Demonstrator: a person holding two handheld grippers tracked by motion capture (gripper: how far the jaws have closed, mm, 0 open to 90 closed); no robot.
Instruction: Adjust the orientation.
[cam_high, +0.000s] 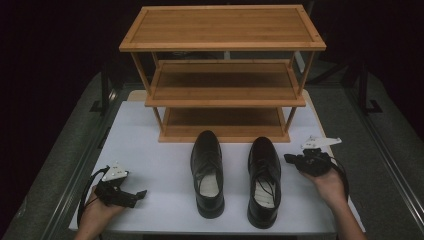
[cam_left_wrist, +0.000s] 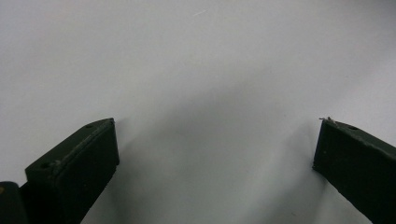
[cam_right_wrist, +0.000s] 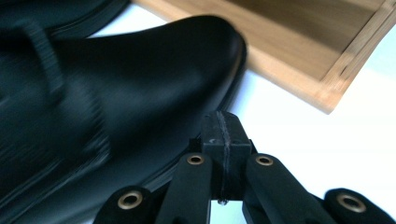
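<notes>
High view showed two black shoes (cam_high: 235, 172) side by side before the wooden rack (cam_high: 222, 75). Right gripper (cam_high: 295, 159), jaws together, sat just beside the right shoe (cam_high: 263, 180); left gripper (cam_high: 135, 196), jaws apart, lay over bare white table (cam_high: 160, 160).

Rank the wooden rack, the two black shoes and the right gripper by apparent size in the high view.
1. Wooden rack, by far the largest.
2. Left shoe and right shoe: alike, no ranking between them.
3. Right gripper, smallest.
</notes>
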